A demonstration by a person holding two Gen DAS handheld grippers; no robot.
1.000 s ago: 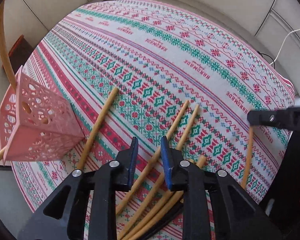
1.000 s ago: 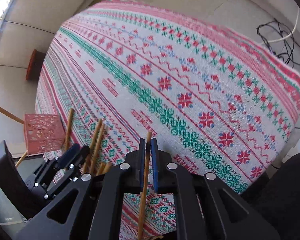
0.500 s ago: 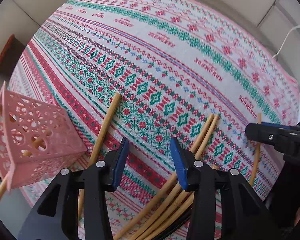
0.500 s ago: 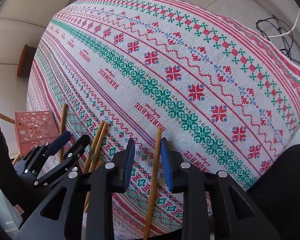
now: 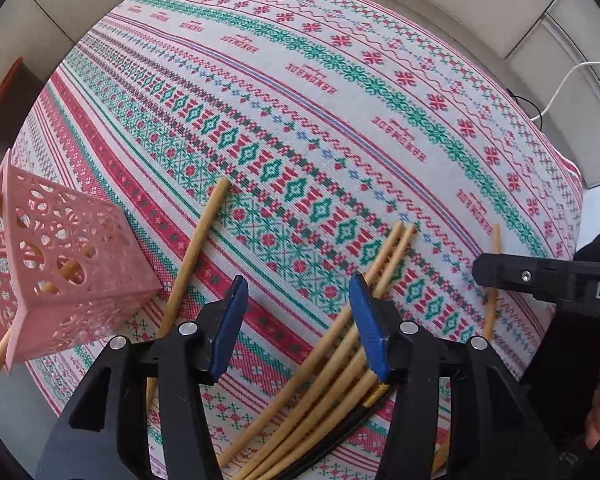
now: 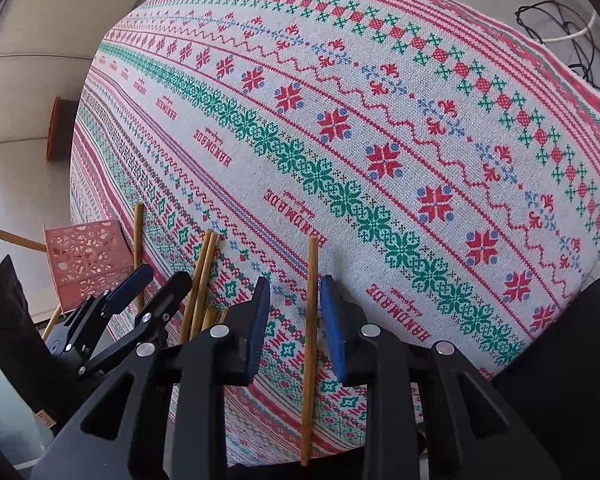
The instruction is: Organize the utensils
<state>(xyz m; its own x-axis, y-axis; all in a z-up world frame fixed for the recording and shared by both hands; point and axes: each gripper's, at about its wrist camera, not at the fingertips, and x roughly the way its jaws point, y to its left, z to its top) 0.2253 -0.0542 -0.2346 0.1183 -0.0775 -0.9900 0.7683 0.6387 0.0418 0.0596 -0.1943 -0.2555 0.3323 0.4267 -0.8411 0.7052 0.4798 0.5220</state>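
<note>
The table (image 5: pixel 340 92) is covered with a patterned cloth, and all the utensils lie near its front edge, close to the person. The left gripper (image 5: pixel 296 320) is wide open and holds nothing. It hangs low over the cloth, with a bundle of wooden chopsticks (image 5: pixel 328 344) under and beside its right finger (image 5: pixel 366 332), and a single chopstick (image 5: pixel 196 252) to the left of its left finger. The bundle lies fanned out, its tips pointing away toward the middle of the table.

The right gripper (image 6: pixel 296 320) is also open, with a gap on both sides of one lone chopstick (image 6: pixel 310 320) that lies between its jaws. The blue pads (image 6: pixel 334 320) do not touch it, as far as I can tell. The lone chopstick rests on the cloth near the front right part of the table, and its near end goes over the front edge. I think this helps the grip, because the fingers can come around the stick there.

The pink holder (image 5: pixel 68 264) stands at the front left corner, tilted in the left wrist view, with one stick already inside. It is probably the place where the chopsticks must go. The lone chopstick is well apart from it.
</note>
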